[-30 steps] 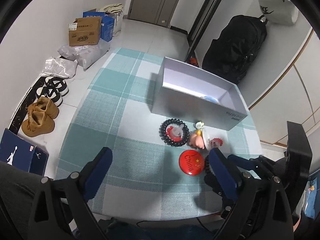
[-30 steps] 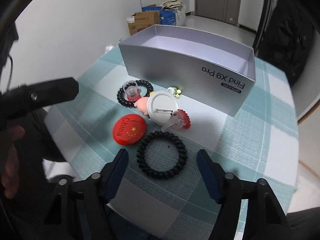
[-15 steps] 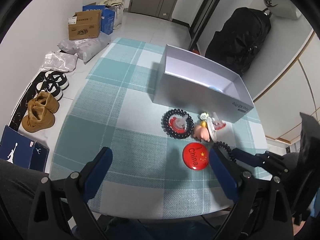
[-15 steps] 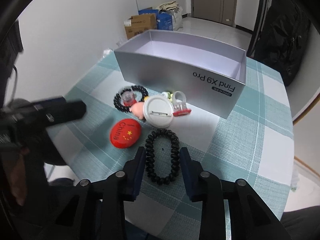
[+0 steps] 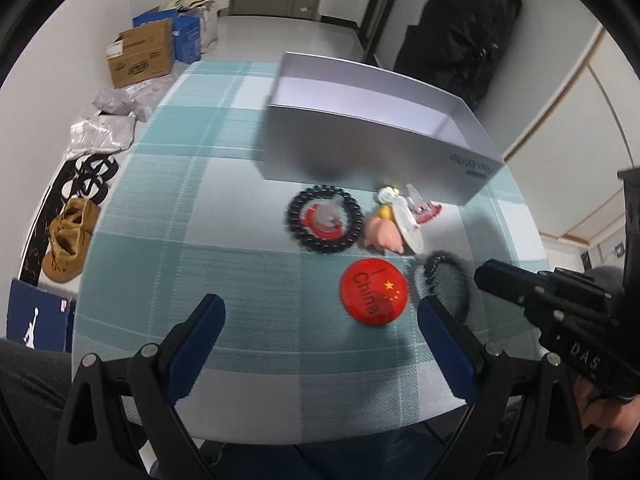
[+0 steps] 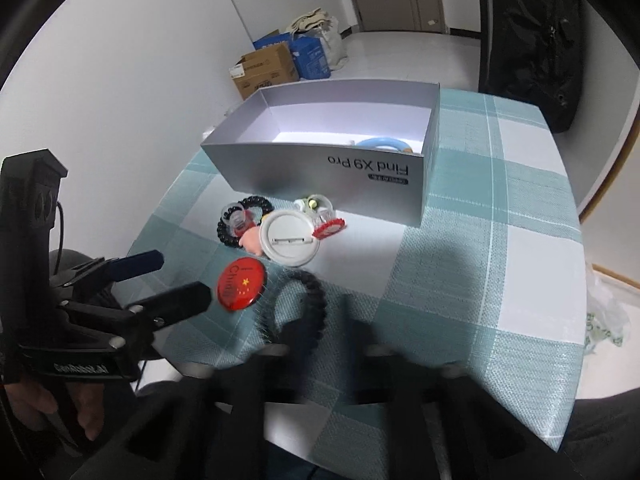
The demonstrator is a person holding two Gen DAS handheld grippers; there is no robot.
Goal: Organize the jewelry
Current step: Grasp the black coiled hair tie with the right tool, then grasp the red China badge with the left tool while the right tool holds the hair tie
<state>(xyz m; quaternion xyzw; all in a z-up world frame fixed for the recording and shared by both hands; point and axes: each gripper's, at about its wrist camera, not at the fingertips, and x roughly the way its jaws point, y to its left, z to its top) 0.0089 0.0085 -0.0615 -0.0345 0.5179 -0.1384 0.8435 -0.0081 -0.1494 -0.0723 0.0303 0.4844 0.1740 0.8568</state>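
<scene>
Checked tablecloth [image 5: 168, 216] lay bare left of the box [image 6: 320, 168]; left gripper [image 5: 320, 344] gaped wide, right gripper [image 6: 316, 332] pinched the black coil band [image 6: 308, 304].

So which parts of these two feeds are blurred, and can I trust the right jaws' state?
Right wrist view: the right gripper is smeared by motion blur, jaws indistinct around the black coil hair tie; the silver box lettering stays sharp. Left wrist view: mild blur on the red China badge, and fisheye bending at the edges; the left gripper is crisp, jaws open.
</scene>
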